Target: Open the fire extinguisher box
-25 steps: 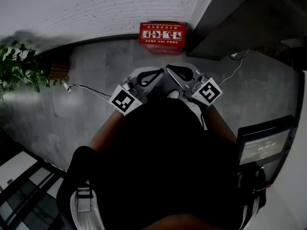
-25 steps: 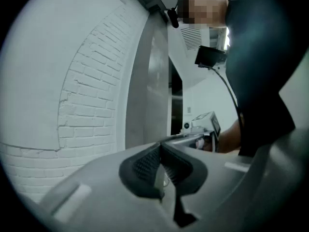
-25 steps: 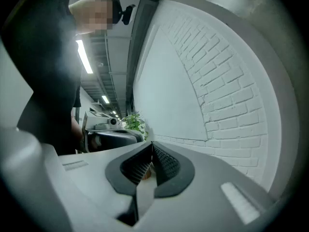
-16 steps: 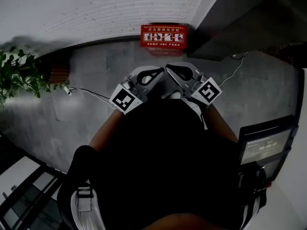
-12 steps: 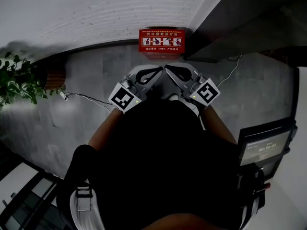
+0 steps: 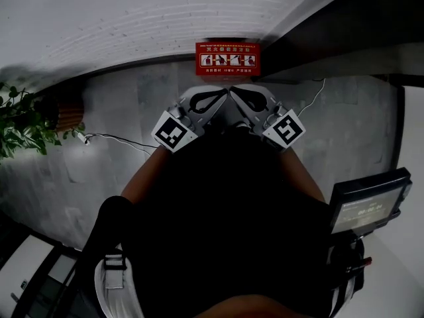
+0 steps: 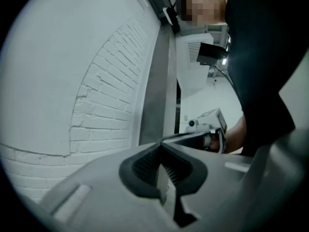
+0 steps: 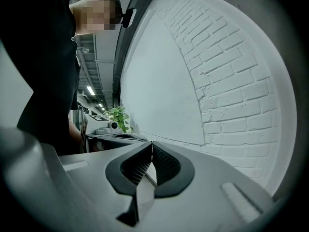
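One red fire extinguisher box (image 6: 227,58) is being shown on the floor against the far brick wall (image 6: 199,8). Two grippers, the left gripper (image 6: 221,95) and the right gripper (image 6: 234,93), are being held just near of it, tips almost meeting, both pairs of jaws closed and empty. One potted plant (image 6: 23,121) is being seen at left

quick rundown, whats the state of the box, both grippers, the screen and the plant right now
fire extinguisher box: closed, on the floor against the wall, no gripper on it
left gripper: shut, nothing between the jaws
right gripper: shut, nothing between the jaws
screen: lit, showing digits
plant: standing by the wall
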`<state>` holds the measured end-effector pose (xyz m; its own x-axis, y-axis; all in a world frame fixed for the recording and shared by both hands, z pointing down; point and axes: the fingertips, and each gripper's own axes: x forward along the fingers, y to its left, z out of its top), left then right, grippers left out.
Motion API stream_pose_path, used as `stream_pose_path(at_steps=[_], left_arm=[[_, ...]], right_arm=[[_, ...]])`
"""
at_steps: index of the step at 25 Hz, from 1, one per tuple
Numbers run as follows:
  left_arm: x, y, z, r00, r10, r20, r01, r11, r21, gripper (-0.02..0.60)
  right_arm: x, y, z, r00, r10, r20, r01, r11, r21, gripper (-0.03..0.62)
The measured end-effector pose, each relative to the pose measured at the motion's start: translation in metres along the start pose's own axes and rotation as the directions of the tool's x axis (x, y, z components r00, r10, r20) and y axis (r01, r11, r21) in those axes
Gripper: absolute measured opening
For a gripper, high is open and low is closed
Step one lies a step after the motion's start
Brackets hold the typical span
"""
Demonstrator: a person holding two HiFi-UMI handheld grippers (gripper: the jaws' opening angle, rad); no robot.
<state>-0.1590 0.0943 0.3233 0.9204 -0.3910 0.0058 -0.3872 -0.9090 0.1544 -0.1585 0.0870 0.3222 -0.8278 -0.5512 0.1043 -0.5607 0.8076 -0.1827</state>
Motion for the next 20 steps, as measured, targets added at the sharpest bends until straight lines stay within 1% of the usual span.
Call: stream_pose_path(at_steps=[5, 8, 14, 20], left_arm=[[0.008, 0.006, -0.002, 1.000, -0.005, 0.002, 0.005, 1.000, -0.004, 0.002], [0.020, 0.010, -0.004, 1.000, 0.009, -0.011, -0.009, 1.000, -0.005, 0.002], [0.056, 0.009, 0.001, 0.998, 0.061, -0.034, -0.060, 0.998, 0.027, 0.002], [0.096, 0.009, 0.003, 0.990, 0.128, -0.061, -0.126, 0.991, 0.047, 0.002]], right_arm=[[0.000, -0.014, -0.002, 1.000, -0.012, -0.015, 0.012, 1.000, 0.017, 0.009], [-0.004, -0.024, 0.000, 1.000, 0.004, -0.005, -0.004, 1.000, 0.029, 0.009], [-0.024, -0.051, 0.006, 0.998, 0.054, 0.015, -0.054, 0.998, 0.034, 0.009], [-0.048, -0.083, 0.013, 0.996, 0.084, 0.028, -0.084, 0.996, -0.018, 0.009]])
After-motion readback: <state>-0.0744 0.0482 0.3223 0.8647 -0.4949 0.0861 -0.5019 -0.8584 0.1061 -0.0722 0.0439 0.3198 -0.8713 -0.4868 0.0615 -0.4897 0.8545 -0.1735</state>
